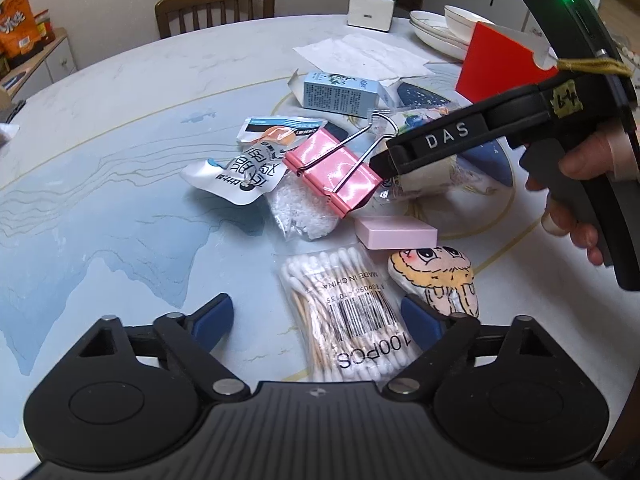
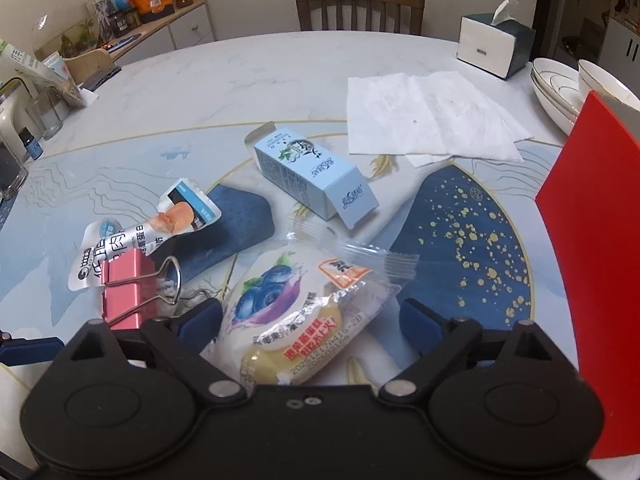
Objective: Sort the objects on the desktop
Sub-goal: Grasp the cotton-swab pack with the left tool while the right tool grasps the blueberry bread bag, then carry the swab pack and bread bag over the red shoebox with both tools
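Evidently sorting has barely begun: I see both tools unclenched, left gripper (image 1: 316, 314) straddling the cotton swab pack (image 1: 344, 312) at lower centre, right gripper (image 2: 312, 322) straddling the blueberry pastry packet (image 2: 296, 320). Pink binder clip (image 1: 334, 174) and blue carton (image 2: 312, 174) lie unsorted mid-frame.

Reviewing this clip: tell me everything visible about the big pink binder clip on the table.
The pink binder clip is a large, glossy folded-metal clip with two silver wire handles. One handle is folded back over its body; the other sticks out past it. It lies on its side in the middle of the clutter, resting on a clear bag of white beads and against a silver snack pouch. The right tongs are just beside it, straddling a blueberry pastry packet, not the clip. Nothing grips it.
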`<action>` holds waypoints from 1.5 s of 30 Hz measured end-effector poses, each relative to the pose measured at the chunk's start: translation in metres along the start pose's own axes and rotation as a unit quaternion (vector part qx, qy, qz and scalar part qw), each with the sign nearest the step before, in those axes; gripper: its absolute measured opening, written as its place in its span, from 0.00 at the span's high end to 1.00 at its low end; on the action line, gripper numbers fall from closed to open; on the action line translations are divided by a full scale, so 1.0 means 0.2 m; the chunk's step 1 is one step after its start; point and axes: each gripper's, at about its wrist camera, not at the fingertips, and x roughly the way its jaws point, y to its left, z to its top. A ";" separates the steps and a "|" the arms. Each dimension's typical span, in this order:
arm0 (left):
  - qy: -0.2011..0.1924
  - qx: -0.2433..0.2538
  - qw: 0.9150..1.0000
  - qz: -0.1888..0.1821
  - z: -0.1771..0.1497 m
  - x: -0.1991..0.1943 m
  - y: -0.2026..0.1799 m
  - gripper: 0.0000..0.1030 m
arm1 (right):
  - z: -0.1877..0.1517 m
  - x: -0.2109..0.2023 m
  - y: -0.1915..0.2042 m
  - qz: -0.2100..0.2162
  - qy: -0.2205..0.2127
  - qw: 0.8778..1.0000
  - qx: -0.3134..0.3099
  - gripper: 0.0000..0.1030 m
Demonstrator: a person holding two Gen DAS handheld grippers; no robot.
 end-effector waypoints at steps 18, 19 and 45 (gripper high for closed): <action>-0.007 -0.015 1.000 -0.008 0.00 -0.04 0.01 0.62 | -0.05 -0.10 -0.06 0.025 0.007 0.999 0.028 0.44; -0.006 -0.019 1.000 -0.010 -0.01 -0.04 0.02 0.63 | -0.05 -0.11 -0.06 0.027 0.008 0.999 0.030 0.44; -0.035 -0.073 0.996 -0.036 0.06 -0.27 0.01 0.66 | -0.28 -0.58 -0.16 0.040 -0.016 0.998 0.038 0.47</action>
